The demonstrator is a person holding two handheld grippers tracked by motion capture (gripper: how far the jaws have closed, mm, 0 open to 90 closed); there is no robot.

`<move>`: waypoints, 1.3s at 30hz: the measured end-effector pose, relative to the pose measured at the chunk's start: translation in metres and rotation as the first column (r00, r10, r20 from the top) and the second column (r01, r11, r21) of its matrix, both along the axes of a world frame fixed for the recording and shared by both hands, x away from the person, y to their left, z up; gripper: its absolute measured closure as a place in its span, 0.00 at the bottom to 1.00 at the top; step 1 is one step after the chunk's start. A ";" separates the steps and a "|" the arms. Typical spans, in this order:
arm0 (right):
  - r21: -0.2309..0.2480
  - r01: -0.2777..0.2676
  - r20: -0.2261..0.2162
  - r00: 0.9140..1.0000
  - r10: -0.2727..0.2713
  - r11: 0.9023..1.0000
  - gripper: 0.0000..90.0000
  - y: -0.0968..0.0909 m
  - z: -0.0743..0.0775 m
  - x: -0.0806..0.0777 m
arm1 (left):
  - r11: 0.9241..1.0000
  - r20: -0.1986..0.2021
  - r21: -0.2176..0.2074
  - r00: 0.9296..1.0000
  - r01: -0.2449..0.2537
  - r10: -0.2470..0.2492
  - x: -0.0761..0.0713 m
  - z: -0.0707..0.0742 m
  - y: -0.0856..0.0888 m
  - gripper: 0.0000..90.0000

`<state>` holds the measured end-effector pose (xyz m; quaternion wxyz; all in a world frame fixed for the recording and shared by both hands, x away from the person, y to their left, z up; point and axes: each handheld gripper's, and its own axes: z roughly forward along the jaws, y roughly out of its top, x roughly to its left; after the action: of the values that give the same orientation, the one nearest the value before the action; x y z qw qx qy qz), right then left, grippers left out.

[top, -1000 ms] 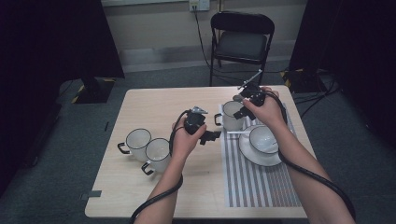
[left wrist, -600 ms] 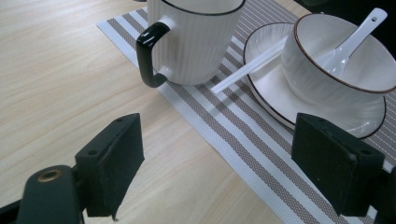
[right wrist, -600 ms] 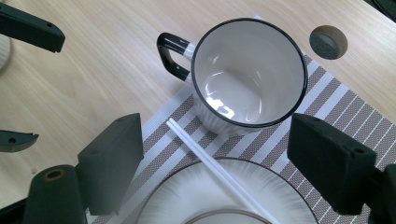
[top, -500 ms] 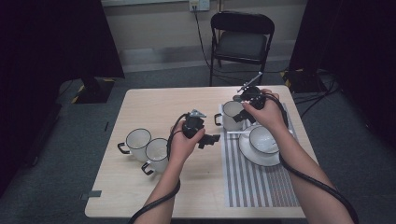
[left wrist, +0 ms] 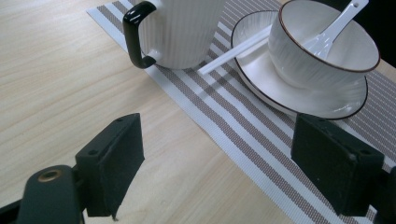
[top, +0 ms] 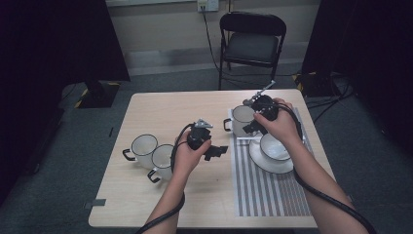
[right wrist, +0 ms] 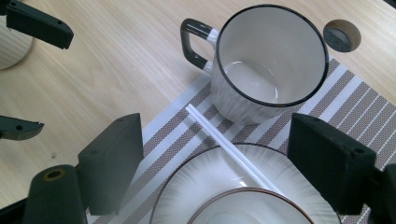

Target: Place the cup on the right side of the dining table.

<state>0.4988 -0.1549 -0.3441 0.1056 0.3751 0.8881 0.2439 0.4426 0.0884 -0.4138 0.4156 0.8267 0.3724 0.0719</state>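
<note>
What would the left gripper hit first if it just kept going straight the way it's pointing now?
Most likely the saucer under the bowl on the striped mat, since the open left gripper points there. The mug stands left of that line. Depth is hard to judge.

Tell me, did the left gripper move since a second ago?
Yes. In the high view the left gripper has slid a little toward the person's edge of the table, farther from the mug on the striped mat.

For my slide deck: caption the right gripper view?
Open hand-held gripper above white black-rimmed mug, white chopsticks and white saucer on striped placemat.
</note>
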 end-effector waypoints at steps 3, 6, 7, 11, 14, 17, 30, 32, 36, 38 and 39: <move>0.004 -0.003 0.004 1.000 0.003 1.000 0.20 0.001 -0.001 -0.002 | 1.000 -0.001 -0.004 1.000 0.002 -0.002 -0.001 -0.002 0.002 0.19; 0.005 -0.010 0.001 1.000 0.010 1.000 0.20 0.001 -0.003 -0.004 | 1.000 -0.010 -0.005 1.000 0.009 -0.009 -0.002 -0.005 0.003 0.19; 0.005 -0.009 0.002 1.000 0.009 1.000 0.20 0.000 -0.004 -0.005 | 1.000 -0.012 0.004 1.000 0.010 -0.010 -0.003 -0.005 0.004 0.19; 0.008 -0.010 -0.003 1.000 0.010 1.000 0.20 -0.001 -0.006 -0.007 | 1.000 -0.011 -0.009 1.000 0.002 -0.002 -0.004 -0.006 0.006 0.19; 0.008 -0.018 -0.001 1.000 0.018 1.000 0.20 -0.002 -0.009 -0.010 | 1.000 -0.015 -0.001 1.000 0.007 -0.007 -0.006 -0.008 0.008 0.19; 0.010 -0.021 -0.001 1.000 0.021 1.000 0.20 -0.002 -0.010 -0.012 | 1.000 -0.018 -0.003 1.000 0.008 -0.008 -0.007 -0.009 0.009 0.19; 0.017 -0.024 -0.006 1.000 0.024 1.000 0.20 -0.012 -0.015 -0.023 | 1.000 -0.019 0.002 1.000 0.019 -0.019 -0.017 -0.010 0.011 0.19; 0.013 -0.025 -0.009 1.000 0.025 1.000 0.20 -0.014 -0.016 -0.025 | 1.000 -0.018 0.000 1.000 0.015 -0.015 -0.018 -0.010 0.011 0.19; 0.019 -0.025 -0.016 1.000 0.025 0.999 0.20 -0.017 -0.019 -0.029 | 1.000 -0.024 0.003 1.000 0.019 -0.019 -0.021 -0.011 0.011 0.19; 0.021 -0.025 -0.018 1.000 0.025 0.999 0.20 -0.018 -0.020 -0.031 | 1.000 -0.019 0.012 0.999 0.025 -0.025 -0.023 -0.010 0.012 0.19; 0.021 -0.025 -0.018 1.000 0.025 0.999 0.20 -0.018 -0.020 -0.031 | 1.000 -0.019 0.012 0.999 0.025 -0.025 -0.023 -0.010 0.012 0.19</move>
<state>0.4676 -0.1734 -0.3642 0.0905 0.3673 0.8911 0.2507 0.4196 0.1004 -0.4241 0.4078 0.8345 0.3656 0.0610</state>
